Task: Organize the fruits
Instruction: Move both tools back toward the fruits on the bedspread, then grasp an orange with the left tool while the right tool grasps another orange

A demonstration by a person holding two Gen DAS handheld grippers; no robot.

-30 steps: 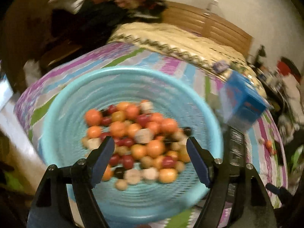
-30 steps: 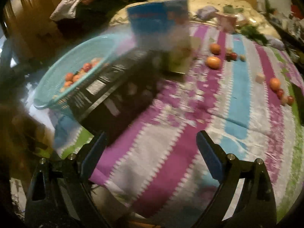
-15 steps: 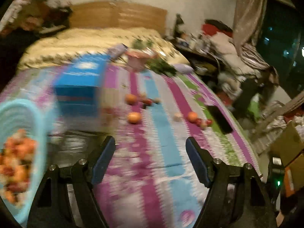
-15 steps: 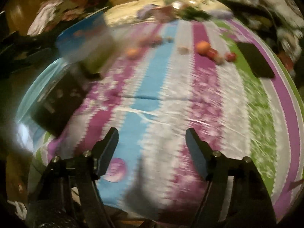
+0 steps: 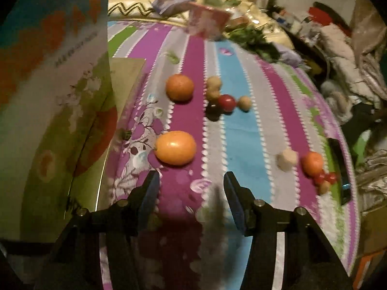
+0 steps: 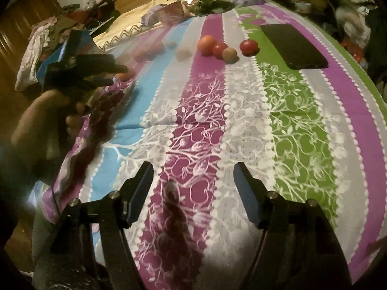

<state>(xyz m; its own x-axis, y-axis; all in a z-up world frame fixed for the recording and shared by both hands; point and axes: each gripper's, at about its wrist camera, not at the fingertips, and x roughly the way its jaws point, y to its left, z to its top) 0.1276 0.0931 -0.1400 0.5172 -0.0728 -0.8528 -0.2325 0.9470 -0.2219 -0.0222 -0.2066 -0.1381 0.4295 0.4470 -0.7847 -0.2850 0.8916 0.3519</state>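
Loose fruits lie on the striped cloth [image 5: 241,130]. In the left wrist view an orange fruit [image 5: 175,147] lies just ahead of my open, empty left gripper [image 5: 191,193]. A second orange fruit [image 5: 179,87] and a cluster with a red fruit [image 5: 226,102] lie farther off. Another orange fruit [image 5: 312,162] lies at the right. In the right wrist view my right gripper [image 6: 193,181] is open and empty over bare cloth [image 6: 290,125]. An orange fruit [image 6: 206,44] and red fruits [image 6: 249,47] lie far ahead. The left gripper [image 6: 116,72] shows at the left, held in a hand.
A large printed box [image 5: 55,91] stands close on the left in the left wrist view. A black phone [image 6: 293,46] lies on the cloth at the right. A pink carton [image 5: 206,21], leafy greens [image 5: 256,39] and a cream blanket lie at the far end.
The left gripper has swung right, away from the blue basket of fruit, and now faces the loose fruits. The right gripper has also turned right over the cloth.
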